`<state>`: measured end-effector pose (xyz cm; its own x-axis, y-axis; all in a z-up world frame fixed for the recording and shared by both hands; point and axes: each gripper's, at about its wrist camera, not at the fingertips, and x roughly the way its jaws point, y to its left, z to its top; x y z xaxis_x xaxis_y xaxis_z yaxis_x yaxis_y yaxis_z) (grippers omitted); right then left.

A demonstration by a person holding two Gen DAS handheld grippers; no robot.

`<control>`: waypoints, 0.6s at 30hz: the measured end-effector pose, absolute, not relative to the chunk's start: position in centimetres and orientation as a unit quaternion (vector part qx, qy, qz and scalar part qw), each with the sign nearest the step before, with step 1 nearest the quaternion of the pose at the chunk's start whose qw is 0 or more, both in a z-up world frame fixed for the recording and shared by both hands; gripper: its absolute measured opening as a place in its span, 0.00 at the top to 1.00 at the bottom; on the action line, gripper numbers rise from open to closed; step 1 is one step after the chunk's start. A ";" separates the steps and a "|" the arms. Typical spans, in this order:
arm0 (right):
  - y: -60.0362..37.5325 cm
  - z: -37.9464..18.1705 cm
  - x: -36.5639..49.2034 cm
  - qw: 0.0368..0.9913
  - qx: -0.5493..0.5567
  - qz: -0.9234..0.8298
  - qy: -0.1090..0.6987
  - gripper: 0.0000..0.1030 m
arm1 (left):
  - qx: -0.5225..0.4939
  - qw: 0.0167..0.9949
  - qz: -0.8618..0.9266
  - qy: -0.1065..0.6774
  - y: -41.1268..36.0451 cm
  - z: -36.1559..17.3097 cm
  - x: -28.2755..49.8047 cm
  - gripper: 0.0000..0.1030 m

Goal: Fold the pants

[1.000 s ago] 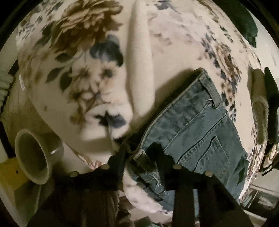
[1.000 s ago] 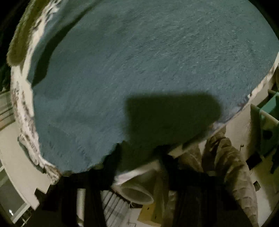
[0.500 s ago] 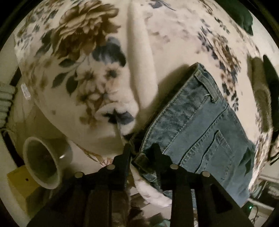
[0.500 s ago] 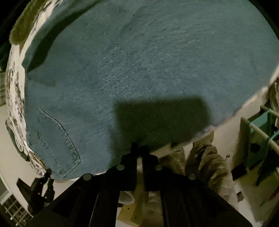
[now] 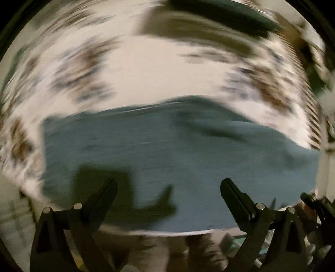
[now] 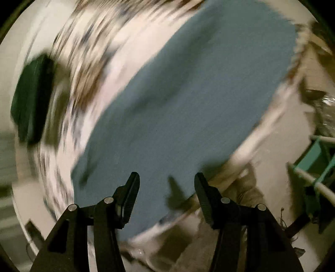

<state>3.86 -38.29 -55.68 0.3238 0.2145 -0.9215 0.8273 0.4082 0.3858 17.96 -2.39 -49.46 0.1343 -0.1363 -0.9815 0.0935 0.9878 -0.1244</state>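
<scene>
Blue denim pants lie spread flat on the cream floral-print blanket, both views smeared by motion blur. Left claw is spread wide over the denim, gripping nothing. Right claw is likewise spread and empty above the fabric's near edge.

- We see a cream cover with a brown and blue flower print spread over the whole work surface, badly smeared by motion blur.
- At its far edge lies a dark green shape, possibly a cushion.
- On the right stands a teal frame with pale rails, over a pale floor.
- The light is dim and warm.
</scene>
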 end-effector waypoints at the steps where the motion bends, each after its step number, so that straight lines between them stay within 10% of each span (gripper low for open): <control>1: -41.4 -55.4 2.7 0.648 0.503 -0.257 0.511 0.45 | -0.008 0.750 -0.100 0.654 -5.9 -49.6 18.3 0.03; 14: -64.0 -61.1 -5.2 0.636 0.574 -0.320 0.404 0.46 | 0.130 0.704 -0.213 0.665 -36.3 -55.5 18.3 0.03; 18: -64.8 -62.5 -3.3 0.646 0.567 -0.308 0.408 0.76 | 0.157 0.698 -0.209 0.667 -38.8 -56.5 18.0 0.03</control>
<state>-3.31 -64.75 -62.47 0.4778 0.0645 -0.8761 0.8603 0.1674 0.4815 17.96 -38.81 -56.54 0.0226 -0.0816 -0.9964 0.5007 0.8636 -0.0593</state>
